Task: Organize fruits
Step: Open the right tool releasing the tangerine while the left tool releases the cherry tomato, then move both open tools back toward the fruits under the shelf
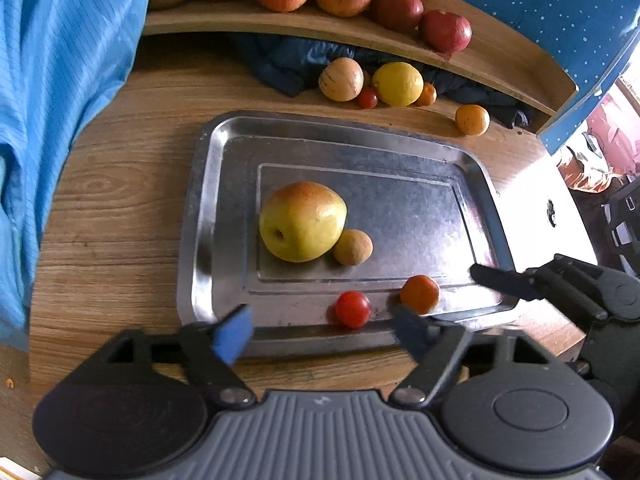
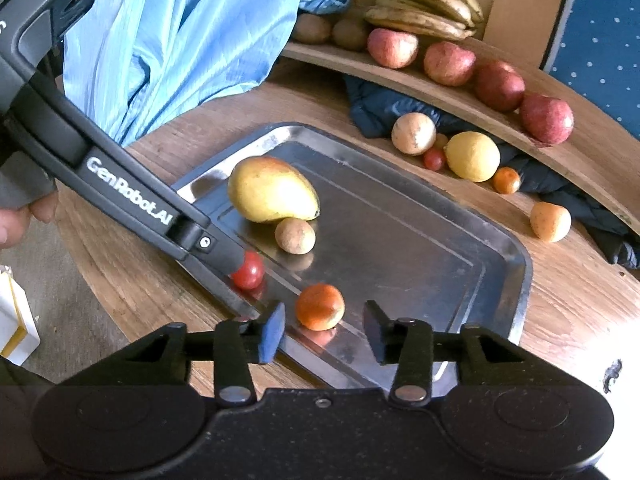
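A steel tray lies on the round wooden table. On it are a yellow-green mango, a small tan fruit, a red tomato and a small orange fruit. My left gripper is open, just short of the tomato at the tray's near rim. My right gripper is open, with the orange fruit just ahead of its fingertips; it shows at the right of the left wrist view.
Loose fruit lies beyond the tray: a pale round fruit, a lemon, a small tomato, two small oranges. A curved wooden shelf holds apples and bananas. Blue cloth hangs left.
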